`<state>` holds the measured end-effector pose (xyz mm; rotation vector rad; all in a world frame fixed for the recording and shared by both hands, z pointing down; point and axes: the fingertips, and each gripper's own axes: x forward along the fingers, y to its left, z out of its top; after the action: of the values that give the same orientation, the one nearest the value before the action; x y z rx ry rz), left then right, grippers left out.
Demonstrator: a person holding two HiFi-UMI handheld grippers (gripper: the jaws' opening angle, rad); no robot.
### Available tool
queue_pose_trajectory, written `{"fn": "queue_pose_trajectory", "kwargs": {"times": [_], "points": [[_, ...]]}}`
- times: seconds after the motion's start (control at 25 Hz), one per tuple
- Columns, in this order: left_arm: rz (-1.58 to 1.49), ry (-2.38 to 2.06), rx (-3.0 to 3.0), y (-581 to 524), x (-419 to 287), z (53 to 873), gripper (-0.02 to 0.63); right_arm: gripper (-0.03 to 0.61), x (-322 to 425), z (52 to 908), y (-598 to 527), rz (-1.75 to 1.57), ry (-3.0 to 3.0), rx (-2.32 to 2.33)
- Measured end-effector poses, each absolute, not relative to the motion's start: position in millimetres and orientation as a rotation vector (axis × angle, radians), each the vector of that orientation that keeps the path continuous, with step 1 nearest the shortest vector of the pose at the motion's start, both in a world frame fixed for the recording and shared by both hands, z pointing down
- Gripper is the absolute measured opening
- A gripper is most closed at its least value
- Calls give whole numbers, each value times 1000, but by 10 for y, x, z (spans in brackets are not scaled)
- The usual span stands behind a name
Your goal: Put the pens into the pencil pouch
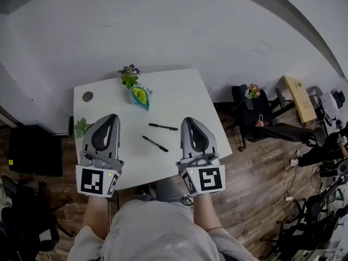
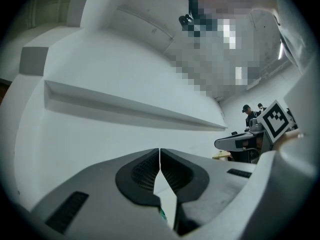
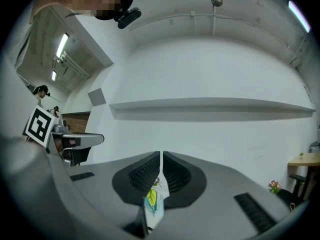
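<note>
Two black pens are lying flat on the white table (image 1: 179,94), in the gap between the two grippers. The farther pen (image 1: 163,126) is sitting just left of the right gripper's (image 1: 189,119) jaw tips. The nearer pen (image 1: 155,143) is lying angled, further back alongside that gripper's body.

Judging by looks, both are handling as thin, light, stiff sticks with smooth round barrels, so they are likely rolling or slipping under a loose pinch. The best hold is looking like mid-barrel, with the jaws set across the pen's length.

The pencil pouch (image 1: 140,97) is lying ahead of both jaw tips, closer to the left gripper's (image 1: 112,116) line, and is also showing through the right jaw gap (image 3: 151,199). It is reading as soft, light and floppy, probably sliding if pushed. Pinching one edge near the opening should steady it, but whether it is zipped open is too small to tell.

Both sets of jaws are sitting pressed together with nothing between them: left gripper (image 2: 159,159) empty, right gripper (image 3: 161,164) empty, both hovering over the near table edge.

A potted plant (image 1: 129,76) is standing just beyond the pouch.
</note>
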<state>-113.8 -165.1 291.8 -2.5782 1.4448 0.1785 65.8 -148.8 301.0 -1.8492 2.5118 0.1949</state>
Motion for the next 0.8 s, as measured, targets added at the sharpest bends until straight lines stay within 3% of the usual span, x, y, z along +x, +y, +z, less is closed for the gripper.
{"fn": "queue_pose_trajectory", "kwargs": {"times": [0.64, 0.68, 0.76, 0.8], "points": [[-101, 1382, -2652, -2421, -910, 3623, 30, 37, 583, 3144, -2217, 154, 2589, -1792], [-136, 1364, -2658, -2486, -869, 3706, 40, 37, 589, 3164, -2272, 145, 2596, -1789], [-201, 1324, -2687, -2616, -782, 3890, 135, 37, 596, 3222, -2380, 124, 2612, -1783], [-245, 1307, -2701, -2681, -747, 4001, 150, 37, 598, 3257, -2432, 114, 2622, -1781]]}}
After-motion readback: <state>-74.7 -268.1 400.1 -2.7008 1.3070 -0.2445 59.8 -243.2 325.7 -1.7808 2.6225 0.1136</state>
